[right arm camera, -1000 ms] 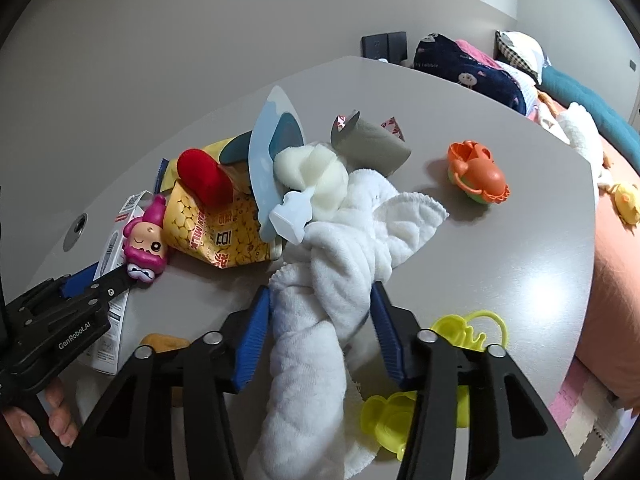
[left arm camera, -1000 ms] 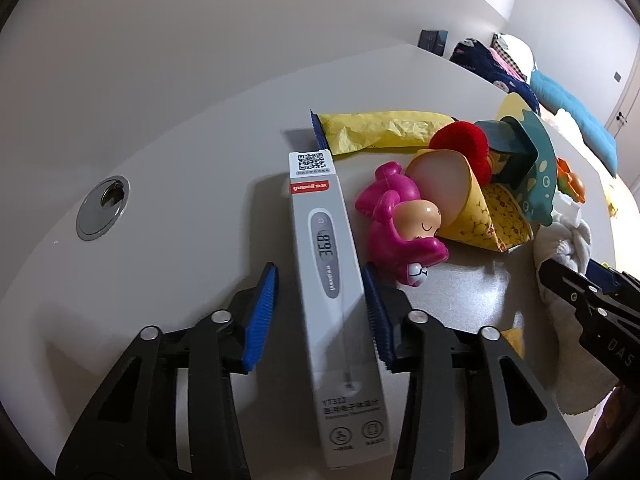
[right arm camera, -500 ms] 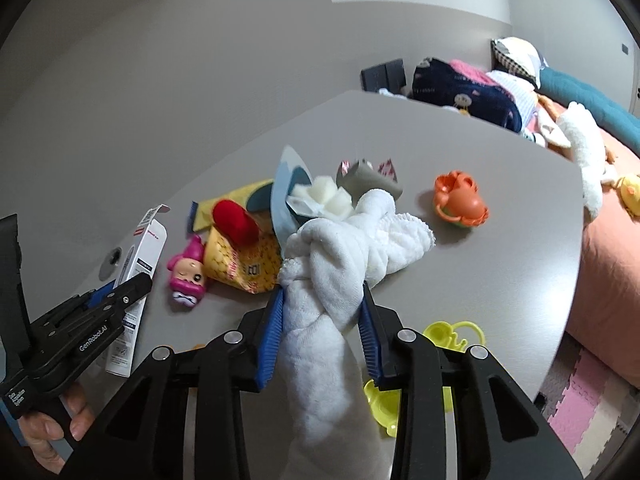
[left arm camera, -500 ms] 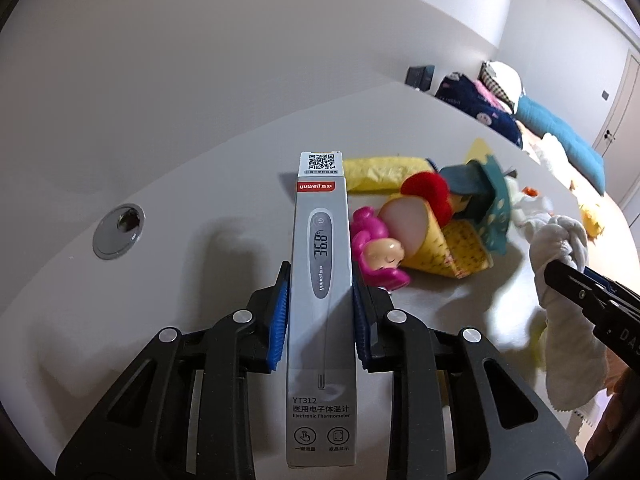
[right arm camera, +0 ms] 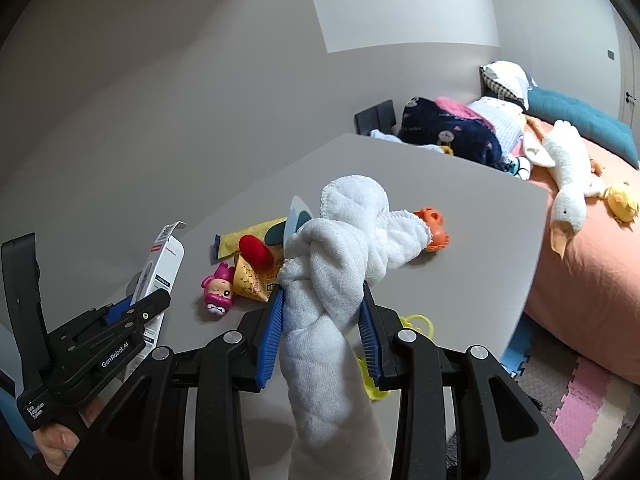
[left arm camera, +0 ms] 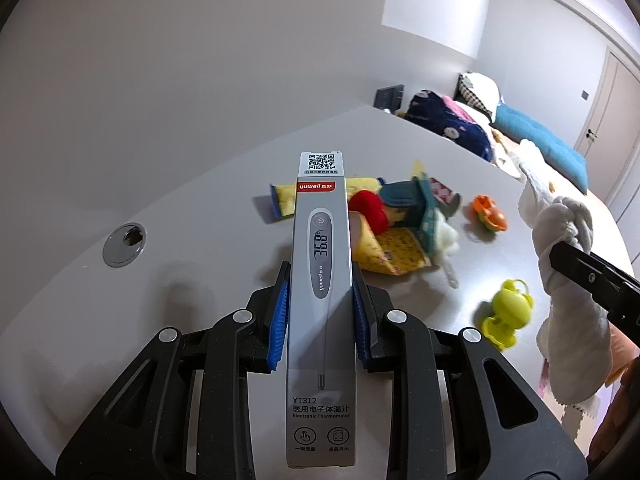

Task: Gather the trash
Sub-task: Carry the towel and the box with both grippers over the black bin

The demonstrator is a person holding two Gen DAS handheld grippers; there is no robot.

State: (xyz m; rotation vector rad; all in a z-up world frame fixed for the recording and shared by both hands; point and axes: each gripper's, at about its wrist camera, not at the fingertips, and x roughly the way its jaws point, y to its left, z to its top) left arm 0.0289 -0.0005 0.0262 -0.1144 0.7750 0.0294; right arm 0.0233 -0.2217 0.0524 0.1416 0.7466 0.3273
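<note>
My left gripper [left arm camera: 320, 312] is shut on a grey thermometer box [left arm camera: 321, 320] and holds it above the grey table [left arm camera: 208, 216]; the box also shows in the right wrist view [right arm camera: 162, 264]. My right gripper [right arm camera: 322, 324] is shut on a knotted white towel [right arm camera: 332, 264] and holds it in the air; the towel also shows in the left wrist view [left arm camera: 560, 248]. On the table lies a pile: a yellow wrapper [left arm camera: 288, 196], a yellow snack bag [left arm camera: 396, 248], a red piece [left arm camera: 370, 206] and a teal card [left arm camera: 420, 204].
A pink doll toy [right arm camera: 216, 290], an orange toy [left arm camera: 486, 212] and a yellow-green toy [left arm camera: 506, 312] lie on the table. A metal cable grommet [left arm camera: 124, 239] sits at the left. A bed with a goose plush [right arm camera: 568, 176] is at the right, foam mats [right arm camera: 576, 404] below.
Both grippers closed on their objects and lifted them: the left raised the thermometer box off the table, the right raised the towel out of the pile. The views now sit higher above the table.
</note>
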